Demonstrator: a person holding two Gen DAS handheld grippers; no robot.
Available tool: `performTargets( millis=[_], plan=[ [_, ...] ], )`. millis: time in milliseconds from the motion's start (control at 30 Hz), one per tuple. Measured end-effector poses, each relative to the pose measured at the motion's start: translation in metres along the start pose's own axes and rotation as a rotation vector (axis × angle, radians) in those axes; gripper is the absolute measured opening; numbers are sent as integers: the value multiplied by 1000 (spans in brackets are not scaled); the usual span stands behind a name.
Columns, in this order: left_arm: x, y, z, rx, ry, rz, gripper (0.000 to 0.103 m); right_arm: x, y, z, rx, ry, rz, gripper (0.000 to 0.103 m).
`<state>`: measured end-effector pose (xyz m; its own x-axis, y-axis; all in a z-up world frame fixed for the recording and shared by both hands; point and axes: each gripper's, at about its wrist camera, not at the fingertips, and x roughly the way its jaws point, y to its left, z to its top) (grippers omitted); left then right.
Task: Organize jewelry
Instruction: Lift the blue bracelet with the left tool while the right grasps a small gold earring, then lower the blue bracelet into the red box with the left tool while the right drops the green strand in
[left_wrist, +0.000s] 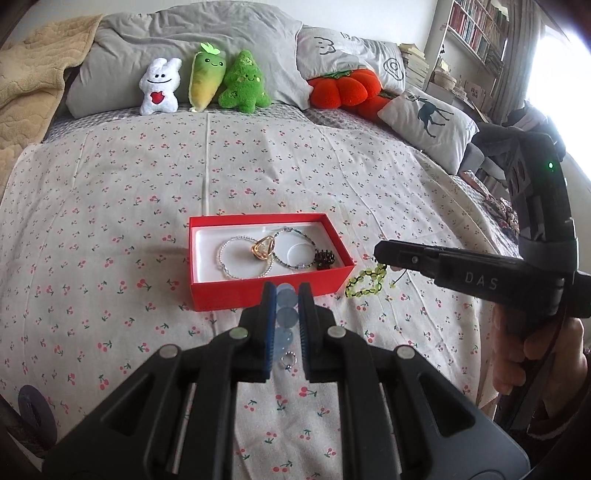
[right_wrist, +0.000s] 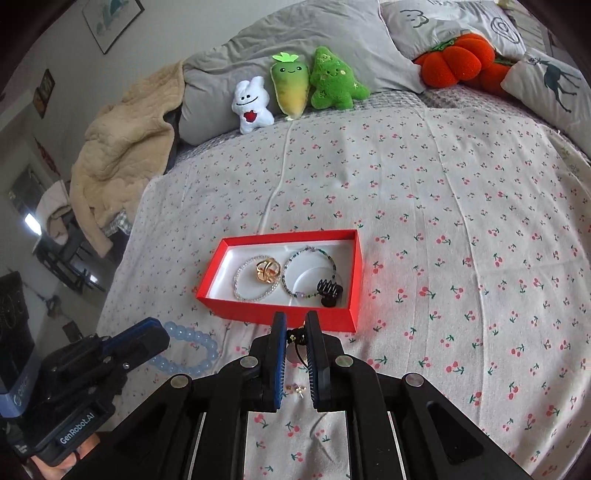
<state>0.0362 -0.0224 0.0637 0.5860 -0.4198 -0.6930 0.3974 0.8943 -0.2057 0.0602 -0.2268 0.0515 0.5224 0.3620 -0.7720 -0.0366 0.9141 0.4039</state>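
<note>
On the bed, the left gripper (left_wrist: 287, 295) has its fingers nearly closed on a pale blue bead bracelet (right_wrist: 192, 350). Just beyond sits the red box (left_wrist: 258, 291) of jewelry. To the right, the right gripper (right_wrist: 295, 326) pinches a yellow-green bead bracelet (left_wrist: 364, 282) by its black cord.

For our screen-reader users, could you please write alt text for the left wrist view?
The left hand-held gripper grips a pale blue bead bracelet before an open red box of jewelry on a cherry-print bedsheet. At right, the right hand-held gripper holds a yellow-green bracelet.
</note>
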Motion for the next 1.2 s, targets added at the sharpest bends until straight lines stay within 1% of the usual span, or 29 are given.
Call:
performTargets(
  millis=[233,433,567,733,867,1067,1200],
  plan=[
    [21,-3,25,21,13,28,13,8,8,26,-46,-22,-5,10],
    [36,2,39,2,7,39,13,23,7,35,-81,-20,7,10],
    [50,13,43,-25,15,61,13,35,3,36,-85,-3,1,10],
    [72,34,44,-61,33,113,13,49,-4,38,-58,22,4,10],
    [89,51,45,-97,51,121,13,59,-3,39,-64,34,9,10],
    [109,64,49,-105,57,159,13,75,0,40,-77,54,10,10],
    [115,66,49,-104,69,160,13,85,0,40,-77,72,1,10]
  ],
)
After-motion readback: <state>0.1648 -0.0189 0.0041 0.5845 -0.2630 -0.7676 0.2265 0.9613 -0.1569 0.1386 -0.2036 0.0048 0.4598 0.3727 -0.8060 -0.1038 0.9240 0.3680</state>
